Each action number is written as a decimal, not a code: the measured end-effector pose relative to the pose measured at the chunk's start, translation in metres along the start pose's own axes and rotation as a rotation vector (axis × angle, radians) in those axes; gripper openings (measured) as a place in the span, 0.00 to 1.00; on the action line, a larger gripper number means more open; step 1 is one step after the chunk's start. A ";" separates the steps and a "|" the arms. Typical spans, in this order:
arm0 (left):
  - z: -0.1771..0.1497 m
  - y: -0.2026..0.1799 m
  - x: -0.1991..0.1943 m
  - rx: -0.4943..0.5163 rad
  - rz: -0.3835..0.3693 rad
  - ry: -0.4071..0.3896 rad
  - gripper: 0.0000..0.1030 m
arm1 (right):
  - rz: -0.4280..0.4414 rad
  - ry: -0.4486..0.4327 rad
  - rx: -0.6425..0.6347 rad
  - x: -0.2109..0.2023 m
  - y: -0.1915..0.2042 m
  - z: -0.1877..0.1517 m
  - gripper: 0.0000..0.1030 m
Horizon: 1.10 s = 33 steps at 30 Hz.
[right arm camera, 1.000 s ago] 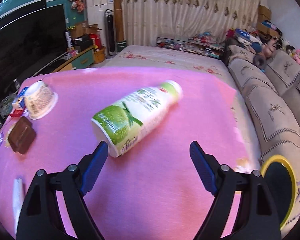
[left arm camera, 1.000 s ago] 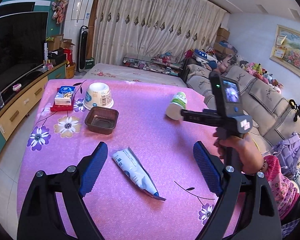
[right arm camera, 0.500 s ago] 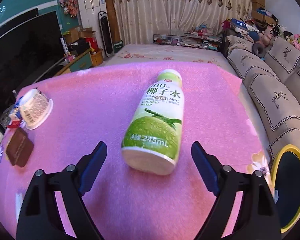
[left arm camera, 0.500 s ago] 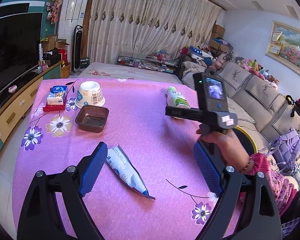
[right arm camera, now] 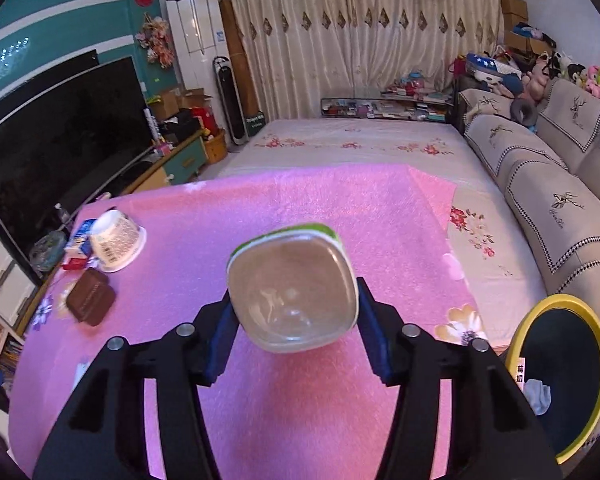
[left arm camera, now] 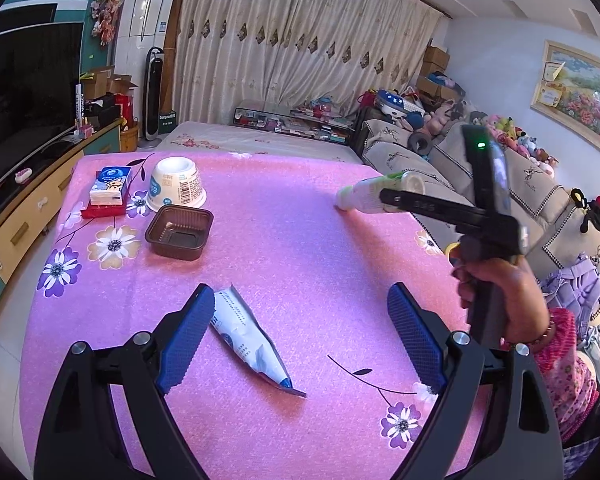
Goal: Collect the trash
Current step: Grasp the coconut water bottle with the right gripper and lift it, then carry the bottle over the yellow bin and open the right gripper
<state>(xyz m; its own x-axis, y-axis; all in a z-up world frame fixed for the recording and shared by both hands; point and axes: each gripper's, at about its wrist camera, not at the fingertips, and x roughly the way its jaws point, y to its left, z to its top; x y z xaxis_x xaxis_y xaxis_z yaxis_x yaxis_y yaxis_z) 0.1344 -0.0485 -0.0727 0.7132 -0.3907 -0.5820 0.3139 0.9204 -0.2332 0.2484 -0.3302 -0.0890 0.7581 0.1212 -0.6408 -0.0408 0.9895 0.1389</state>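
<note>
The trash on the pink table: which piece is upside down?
The white paper cup beside the tissue pack: it stands on its rim, bottom up. The brown tray sits open side up, and the wrapper lies flat.

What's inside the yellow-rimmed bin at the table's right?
The yellow-rimmed bin holds a crumpled pale blue-white scrap near the bottom. The rest of the interior is dark, and the picture edge hides its lower part, so other contents cannot be told.

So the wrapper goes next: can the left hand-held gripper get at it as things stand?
Probably yes. The left hand-held gripper is open, the wrapper lies flat between its fingers, nothing on it.
</note>
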 end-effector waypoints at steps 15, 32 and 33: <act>-0.003 -0.021 0.002 0.038 -0.004 0.020 0.84 | 0.141 -0.013 0.022 -0.077 -0.025 -0.027 0.50; -0.008 -0.020 0.017 0.035 0.049 0.060 0.85 | -0.226 -0.082 0.285 -0.126 -0.211 -0.054 0.49; -0.009 -0.021 0.018 0.035 0.052 0.064 0.85 | -0.250 -0.068 0.301 -0.121 -0.221 -0.059 0.49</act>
<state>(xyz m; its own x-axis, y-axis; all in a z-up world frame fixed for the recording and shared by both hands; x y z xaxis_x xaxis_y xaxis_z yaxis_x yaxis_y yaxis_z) 0.1356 -0.0745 -0.0855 0.6881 -0.3400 -0.6410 0.3000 0.9377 -0.1752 0.1278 -0.5591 -0.0867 0.7624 -0.1363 -0.6326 0.3357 0.9191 0.2065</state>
